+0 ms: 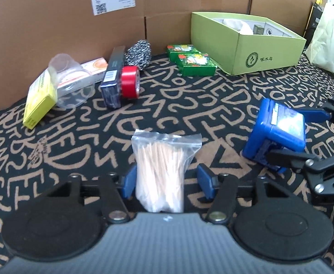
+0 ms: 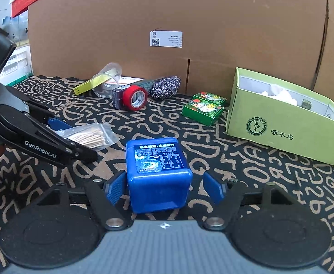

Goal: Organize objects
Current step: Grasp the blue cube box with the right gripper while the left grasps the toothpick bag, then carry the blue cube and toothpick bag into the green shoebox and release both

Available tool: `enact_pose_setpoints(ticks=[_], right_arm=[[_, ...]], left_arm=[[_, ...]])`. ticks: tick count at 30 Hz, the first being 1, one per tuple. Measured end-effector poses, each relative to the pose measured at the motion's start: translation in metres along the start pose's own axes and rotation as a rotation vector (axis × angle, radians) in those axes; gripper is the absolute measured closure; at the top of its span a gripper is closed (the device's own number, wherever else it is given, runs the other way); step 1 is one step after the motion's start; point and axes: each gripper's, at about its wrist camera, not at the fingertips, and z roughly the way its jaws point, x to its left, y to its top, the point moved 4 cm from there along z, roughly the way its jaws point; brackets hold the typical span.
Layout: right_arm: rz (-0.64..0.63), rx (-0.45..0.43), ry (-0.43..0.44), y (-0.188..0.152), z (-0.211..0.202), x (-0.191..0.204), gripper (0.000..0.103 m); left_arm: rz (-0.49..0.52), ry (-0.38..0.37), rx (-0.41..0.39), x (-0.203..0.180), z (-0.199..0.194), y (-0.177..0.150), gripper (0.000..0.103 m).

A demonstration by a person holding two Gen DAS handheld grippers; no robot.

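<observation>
- Far left of my worktop (image 1: 80, 137), against the cardboard wall: yellow box (image 1: 38, 100), clear plastic cup (image 1: 68, 84) lying on its side over a flat orange-printed carton (image 1: 93, 68); untouched as I read it
- Next along: dark blue carton (image 1: 113, 77) with the red tape roll (image 1: 130, 81) touching its right side; steel scourer (image 1: 139, 53) just behind both
- Left gripper (image 1: 167, 182): fingers spread, one each side of the bag of cotton swabs (image 1: 161, 173); left pad (image 1: 130, 181) looks to be touching or nearly touching the bag, right pad (image 1: 207, 181) stands clear; no pinch yet
- Bag's long axis runs straight out along the fingers, seal end away from me; the right wrist view shows it lying flat on the cloth; closing should catch it across the narrow way
- Two green packets (image 1: 191, 60) sit mid-back, just left of the green box (image 1: 247, 43); that open box is my guess for the drop point
- Right gripper (image 2: 164, 190): fingers spread around the blue plastic box (image 2: 157, 173); small gaps both sides, not gripping
- Blue box sits between the pads, label face up; green box lies ahead and to the right, nearer this hand than the left
- Risk, my judgement: bag is soft and may slump when lifted
</observation>
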Motion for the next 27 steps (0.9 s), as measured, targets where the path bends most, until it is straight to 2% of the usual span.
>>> enact_pose_setpoints(ticks=[3,4,6,7,10,11,13,16,19,21,22,25,27], right_arm=[[-0.013,0.001,-0.002,-0.001,0.004,0.001,0.027],[-0.021,0.006,-0.003,-0.001,0.005,0.002,0.027],[-0.043,0.003,-0.007,0.0,0.006,0.004,0.027],[-0.05,0.001,-0.008,0.0,0.006,0.005,0.027],[-0.044,0.001,0.008,0.002,0.007,0.004,0.027],[-0.041,0.004,0.014,0.002,0.009,0.004,0.028],[-0.044,0.01,0.019,0.002,0.01,0.004,0.028],[-0.051,0.015,0.018,0.001,0.01,0.004,0.03],[-0.032,0.017,0.038,0.001,0.009,0.003,0.039],[-0.02,0.015,0.046,0.0,0.01,0.003,0.04],[-0.018,0.013,0.048,0.0,0.01,0.003,0.041],[-0.006,0.012,0.053,0.0,0.009,0.003,0.041],[0.008,0.004,0.061,0.001,0.005,0.0,0.043]], left_arm=[[0.031,0.011,-0.003,-0.005,0.002,0.0,0.041],[0.043,0.014,-0.004,-0.006,0.002,0.0,0.043],[0.051,-0.006,-0.001,-0.007,0.0,0.0,0.058],[0.047,-0.012,0.003,-0.007,-0.001,0.0,0.058],[0.048,0.002,0.0,-0.008,0.001,0.001,0.054],[0.051,0.013,0.0,-0.009,0.002,0.002,0.048],[0.065,0.018,0.0,-0.011,0.004,0.003,0.047],[0.094,0.01,0.004,-0.015,0.004,0.004,0.053],[0.117,0.014,-0.004,-0.018,0.003,0.002,0.054],[0.126,-0.001,-0.017,-0.022,0.002,0.0,0.069],[0.123,-0.009,-0.019,-0.024,0.001,0.0,0.073],[0.122,0.002,-0.026,-0.031,-0.001,0.003,0.077],[0.092,-0.043,-0.026,-0.035,-0.004,0.008,0.079]])
